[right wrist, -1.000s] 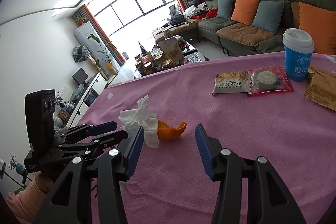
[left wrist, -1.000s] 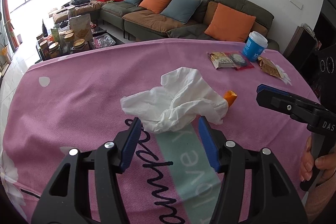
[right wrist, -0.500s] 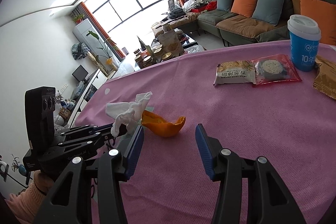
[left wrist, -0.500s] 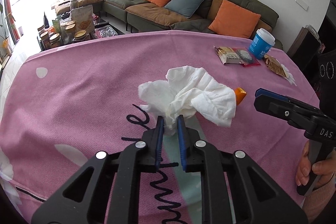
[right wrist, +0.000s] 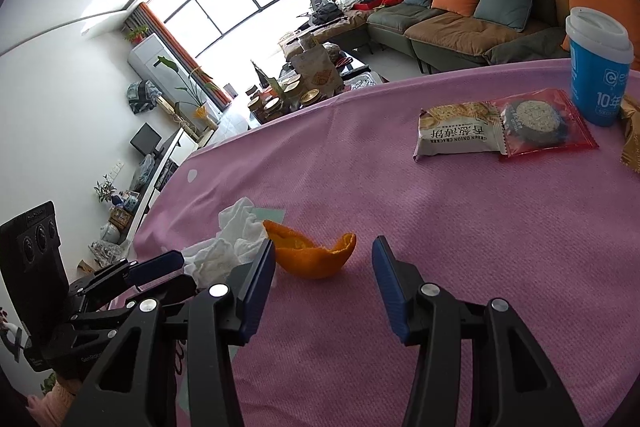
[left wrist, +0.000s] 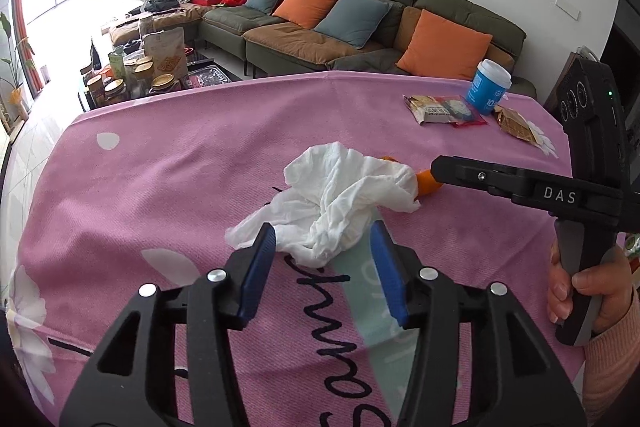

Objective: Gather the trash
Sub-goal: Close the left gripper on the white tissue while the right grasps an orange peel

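Observation:
A crumpled white tissue (left wrist: 340, 199) lies on the pink tablecloth (left wrist: 180, 155). My left gripper (left wrist: 322, 247) is open, its blue pads on either side of the tissue's near end, not gripping it. An orange peel (right wrist: 310, 255) lies just beyond the tissue and shows as a small orange bit (left wrist: 426, 183) in the left wrist view. My right gripper (right wrist: 323, 259) is open with the peel just ahead, nearer its left finger. The tissue (right wrist: 236, 239) shows left of the peel in the right wrist view.
Two snack packets (right wrist: 504, 131), a blue paper cup (right wrist: 598, 71) and a brown wrapper (left wrist: 516, 125) lie at the table's far right. A sofa with cushions (left wrist: 360, 23) and a cluttered coffee table (left wrist: 152, 71) stand beyond the table.
My left gripper shut on the tissue half a second ago, then opened again; the tissue now lies loose between its pads. My right gripper moved closer to the orange peel.

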Available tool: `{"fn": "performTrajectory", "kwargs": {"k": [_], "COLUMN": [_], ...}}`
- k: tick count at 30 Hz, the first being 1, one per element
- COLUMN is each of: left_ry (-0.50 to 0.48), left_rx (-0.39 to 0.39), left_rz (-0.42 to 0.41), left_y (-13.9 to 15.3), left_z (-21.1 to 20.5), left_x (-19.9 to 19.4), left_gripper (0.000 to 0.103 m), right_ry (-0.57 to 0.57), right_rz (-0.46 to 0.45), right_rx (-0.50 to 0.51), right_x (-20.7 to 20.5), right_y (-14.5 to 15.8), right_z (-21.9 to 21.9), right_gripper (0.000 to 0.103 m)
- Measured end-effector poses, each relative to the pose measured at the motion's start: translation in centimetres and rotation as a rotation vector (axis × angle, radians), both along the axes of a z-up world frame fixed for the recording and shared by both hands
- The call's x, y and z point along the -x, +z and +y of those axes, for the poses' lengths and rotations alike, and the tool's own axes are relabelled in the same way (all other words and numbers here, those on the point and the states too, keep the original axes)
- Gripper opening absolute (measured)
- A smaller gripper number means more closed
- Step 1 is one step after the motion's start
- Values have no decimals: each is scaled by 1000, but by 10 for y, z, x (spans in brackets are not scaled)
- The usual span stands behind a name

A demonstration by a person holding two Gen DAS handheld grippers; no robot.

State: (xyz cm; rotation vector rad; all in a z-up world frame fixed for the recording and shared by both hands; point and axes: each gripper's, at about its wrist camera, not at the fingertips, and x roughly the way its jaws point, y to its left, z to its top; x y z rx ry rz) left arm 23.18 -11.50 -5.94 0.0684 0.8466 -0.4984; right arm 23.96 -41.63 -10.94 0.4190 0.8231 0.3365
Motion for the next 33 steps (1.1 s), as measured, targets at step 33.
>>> {"fn": "performTrajectory", "kwargs": {"k": [33], "left_ry": [33], "left_rx": [104], "left_rz": [-14], "left_y": [19], "left_z": [45], "left_x": [63], "left_gripper": [9], "right_ry": [28], "right_rz": [-95], "right_rx": [-84], "right_x": [39], "right_y": [29], "right_z": [1], "right_gripper": [10]}}
